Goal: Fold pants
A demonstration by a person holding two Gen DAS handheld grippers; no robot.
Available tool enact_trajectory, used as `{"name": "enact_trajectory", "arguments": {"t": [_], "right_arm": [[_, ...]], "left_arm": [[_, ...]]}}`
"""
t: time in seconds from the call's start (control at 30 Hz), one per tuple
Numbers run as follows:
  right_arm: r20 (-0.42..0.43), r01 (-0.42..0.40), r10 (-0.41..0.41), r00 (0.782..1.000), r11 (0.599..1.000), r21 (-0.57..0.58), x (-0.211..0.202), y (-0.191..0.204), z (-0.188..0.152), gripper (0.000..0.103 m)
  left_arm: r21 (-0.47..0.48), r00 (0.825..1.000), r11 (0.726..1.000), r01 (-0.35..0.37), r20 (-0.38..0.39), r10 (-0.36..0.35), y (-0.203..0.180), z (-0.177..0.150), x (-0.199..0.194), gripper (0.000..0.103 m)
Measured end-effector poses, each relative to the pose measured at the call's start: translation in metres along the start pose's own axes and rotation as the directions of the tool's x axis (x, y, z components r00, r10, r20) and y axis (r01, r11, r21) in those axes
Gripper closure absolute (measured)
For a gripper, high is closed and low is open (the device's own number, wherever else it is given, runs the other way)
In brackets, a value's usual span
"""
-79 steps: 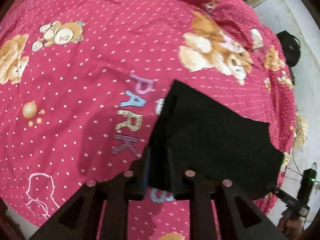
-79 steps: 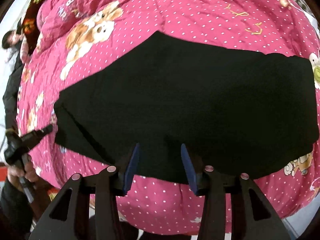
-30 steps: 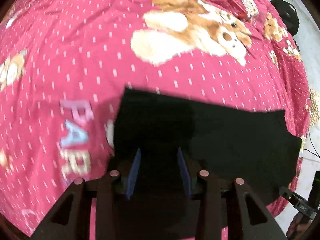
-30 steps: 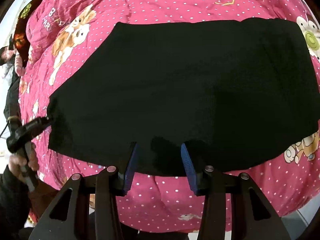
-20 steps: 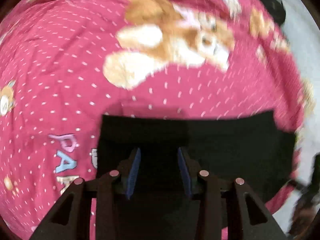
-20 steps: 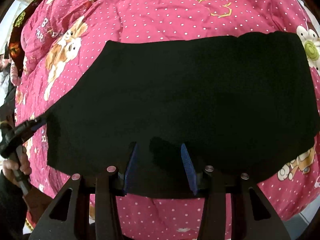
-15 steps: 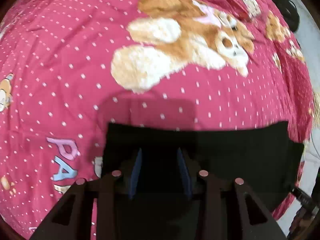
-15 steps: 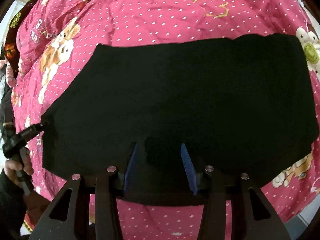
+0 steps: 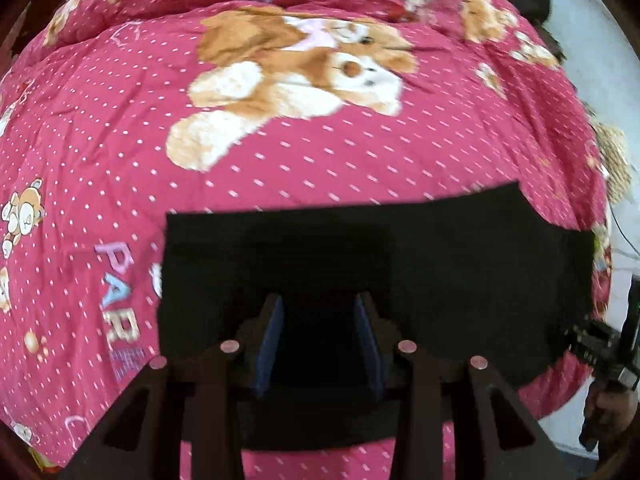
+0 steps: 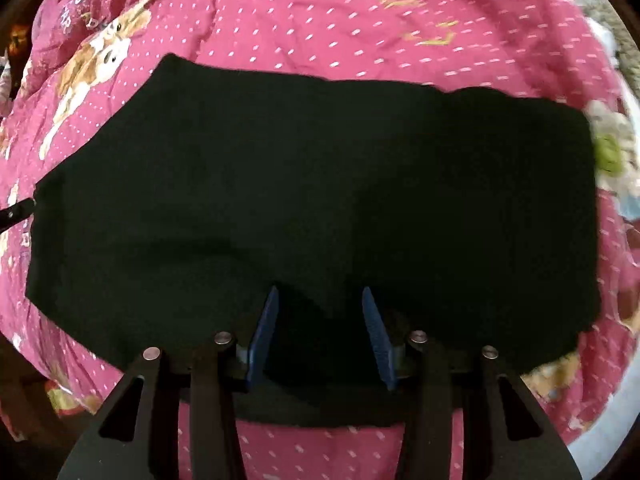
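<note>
We see one pair of black pants (image 10: 312, 184) lying flat, folded into a wide slab, on a bed covered by a pink dotted quilt (image 10: 320, 28). From the right wrist camera almost the whole garment shows, stretching from 9 o'clock to 3 o'clock, with quilt around it on every side. The right tool (image 10: 318, 324) hangs over the near edge at 6 o'clock; its two blue pads (image 10: 264, 328) stand apart with dark fabric seen between them, and we cannot tell whether they touch it. At 9 o'clock in this view a sliver of the other tool pokes in beside the pants' end.

The left wrist camera gives less of the pants (image 9: 400, 264), only the lower half of the picture, but much more quilt (image 9: 120, 100): one large printed puppy (image 9: 296, 80) at 12 o'clock, a small bear at 9 o'clock, and pastel letters (image 9: 116, 292) just beside the garment's end at 8 o'clock. The left tool (image 9: 318, 340) has its jaws apart over the cloth, clamping nothing. At 4 o'clock a hand (image 9: 612, 404) grips the handle of the right tool.
</note>
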State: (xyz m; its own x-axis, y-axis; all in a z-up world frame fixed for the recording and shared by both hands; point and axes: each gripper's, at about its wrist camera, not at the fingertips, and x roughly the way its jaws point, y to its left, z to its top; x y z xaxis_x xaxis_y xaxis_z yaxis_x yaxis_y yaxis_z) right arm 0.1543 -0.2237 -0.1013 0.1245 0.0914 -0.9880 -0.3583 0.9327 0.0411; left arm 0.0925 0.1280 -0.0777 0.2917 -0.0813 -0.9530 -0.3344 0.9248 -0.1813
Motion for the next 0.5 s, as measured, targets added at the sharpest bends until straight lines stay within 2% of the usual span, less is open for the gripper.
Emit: {"name": "enact_trajectory", "arguments": {"t": [0.1, 0.17, 0.2, 0.23, 0.27, 0.4, 0.5], "right_arm": [[0.059, 0.016, -0.018, 0.998, 0.999, 0.029, -0.014, -0.017, -0.015, 0.057], [0.005, 0.046, -0.046, 0.999, 0.996, 0.071, -0.003, -0.033, -0.025, 0.055], [-0.022, 0.040, -0.038, 0.999, 0.995, 0.093, 0.003, -0.041, -0.029, 0.055], [-0.022, 0.003, 0.000, 1.000, 0.993, 0.121, 0.002, -0.049, -0.035, 0.055], [-0.019, -0.002, 0.004, 1.000, 0.991, 0.131, -0.001, -0.053, -0.037, 0.055], [-0.031, 0.028, -0.024, 0.999, 0.994, 0.108, -0.008, -0.057, -0.050, 0.054], [-0.060, 0.023, -0.014, 0.998, 0.988, 0.151, -0.006, -0.063, -0.064, 0.050]], "left_arm": [[0.029, 0.999, 1.000, -0.002, -0.036, 0.003, -0.006, -0.022, 0.004, 0.063], [0.027, 0.996, 1.000, -0.008, -0.090, 0.010, -0.011, -0.033, 0.018, 0.063], [0.029, 0.994, 0.999, -0.018, -0.110, 0.021, -0.011, -0.039, 0.024, 0.063], [0.031, 0.991, 0.999, -0.033, -0.128, 0.037, -0.010, -0.045, 0.028, 0.063], [0.023, 0.989, 0.999, -0.038, -0.144, 0.041, -0.009, -0.051, 0.029, 0.063], [-0.001, 0.987, 0.998, -0.063, -0.151, 0.062, 0.003, -0.070, 0.027, 0.063], [-0.003, 0.988, 0.997, -0.075, -0.132, 0.074, 0.009, -0.079, 0.017, 0.063]]}}
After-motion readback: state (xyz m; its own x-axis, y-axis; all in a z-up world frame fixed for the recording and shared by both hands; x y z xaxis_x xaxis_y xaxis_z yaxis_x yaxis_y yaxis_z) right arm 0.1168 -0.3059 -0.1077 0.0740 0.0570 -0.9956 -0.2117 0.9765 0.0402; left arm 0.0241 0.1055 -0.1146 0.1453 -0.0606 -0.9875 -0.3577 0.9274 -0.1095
